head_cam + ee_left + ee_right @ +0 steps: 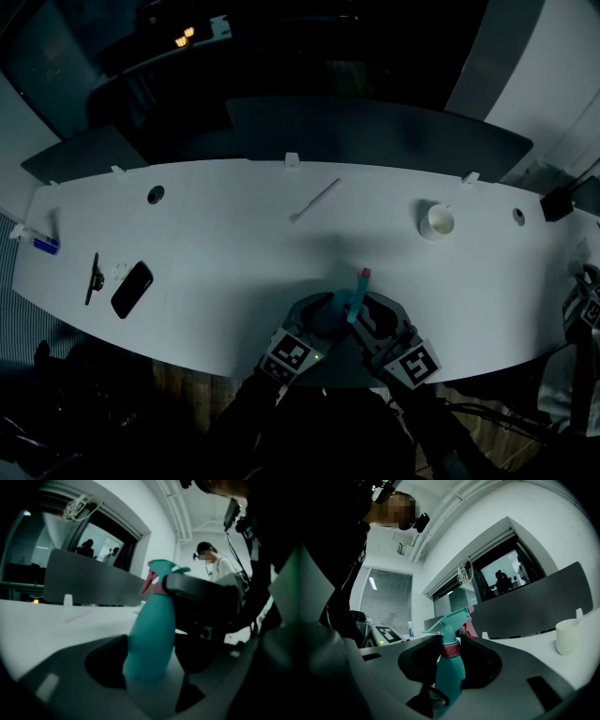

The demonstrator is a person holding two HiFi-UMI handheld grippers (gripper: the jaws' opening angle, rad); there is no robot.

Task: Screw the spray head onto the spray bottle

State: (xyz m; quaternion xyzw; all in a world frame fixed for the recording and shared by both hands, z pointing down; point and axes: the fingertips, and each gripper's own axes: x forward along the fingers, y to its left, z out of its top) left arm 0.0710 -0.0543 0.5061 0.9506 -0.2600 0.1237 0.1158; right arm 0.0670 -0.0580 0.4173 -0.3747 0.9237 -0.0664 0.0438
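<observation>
while the left gripper (323, 311) is closed on the body of the teal spray bottle (353, 307), the right gripper (371, 309) pinches the spray head (364, 277) at its pink collar. the bottle stands at the near edge of the white curved table (234, 244), between the two grippers, with its long axis close to vertical. the spray head sits on top of the neck, and its pink nozzle points away from the person, toward the far edge. the bottle is not transparent, so i cannot tell what is in it. a white cup (437, 220) stands well apart to the right; its inside is not clear to me. at the left end lie a black smartphone (131, 289) and a dark pen (94, 277), and a thin white strip (315, 200) lies near the middle. a dark partition (375, 131) runs behind the table. the room is dim, with window blinds (389, 597) on one wall.
</observation>
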